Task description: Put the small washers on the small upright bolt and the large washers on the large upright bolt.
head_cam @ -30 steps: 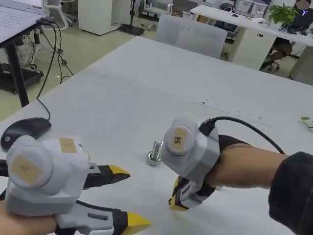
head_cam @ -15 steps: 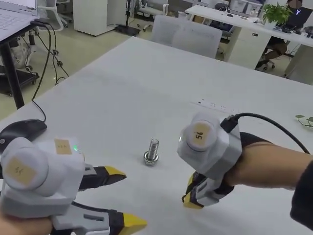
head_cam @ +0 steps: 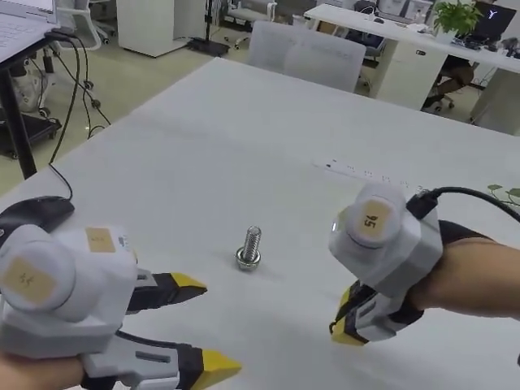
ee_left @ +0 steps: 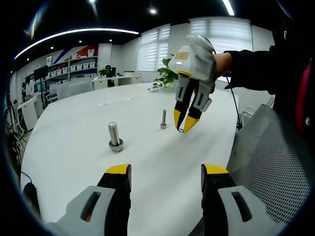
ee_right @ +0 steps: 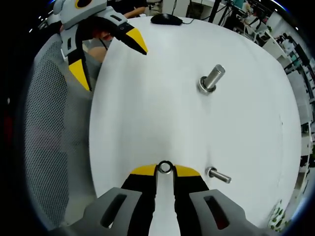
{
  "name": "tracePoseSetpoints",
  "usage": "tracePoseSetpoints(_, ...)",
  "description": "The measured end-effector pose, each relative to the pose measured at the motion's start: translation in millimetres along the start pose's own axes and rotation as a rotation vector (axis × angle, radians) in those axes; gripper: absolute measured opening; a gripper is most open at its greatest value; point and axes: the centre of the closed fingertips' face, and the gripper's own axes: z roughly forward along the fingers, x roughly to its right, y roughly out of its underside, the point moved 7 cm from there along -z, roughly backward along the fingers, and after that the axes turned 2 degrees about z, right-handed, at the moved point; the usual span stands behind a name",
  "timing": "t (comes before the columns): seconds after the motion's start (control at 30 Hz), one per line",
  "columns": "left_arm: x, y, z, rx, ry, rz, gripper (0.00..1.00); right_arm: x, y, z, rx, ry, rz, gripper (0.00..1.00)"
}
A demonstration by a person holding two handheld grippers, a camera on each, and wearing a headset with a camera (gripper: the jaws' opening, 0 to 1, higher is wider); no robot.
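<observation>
Right claw (ee_right: 165, 172) is clenched on a washer (ee_right: 165, 167), low centre of its own view, with the small bolt (ee_right: 218, 175) near on its right and the big bolt (ee_right: 211, 78) upper right; left claw (ee_left: 166, 169) hangs released, holding nothing; honestly the washer could slip or snag the bolt's tip if it comes down tilted; plain white table (head_cam: 244, 138), open office with desks (head_cam: 382, 20) behind.

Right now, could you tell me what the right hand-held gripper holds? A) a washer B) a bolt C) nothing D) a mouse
A: the right hand-held gripper is shut on a washer, seen between its yellow tips in the right gripper view.
</observation>
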Motion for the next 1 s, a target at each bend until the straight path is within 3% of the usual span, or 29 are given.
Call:
tracePoseSetpoints(0.4, 0.8, 0.9, -1.7, 0.0, -0.003, -0.003, 0.56, 7.0, 17.3, -9.6, -0.002, 0.024, 0.05, 0.13)
tracePoseSetpoints(0.73, 0.6, 1.4, -3.6, 0.001, 0.0, -0.003, 0.56, 28.3, 23.9, -23.6, -0.001, 0.069, 0.09, 0.13)
tracePoseSetpoints(1.0, 0.5, 2.0, -5.3, 0.001, -0.001, -0.004, 0.56, 45.0, 19.8, -30.7, 0.004, 0.099, 0.095, 0.13)
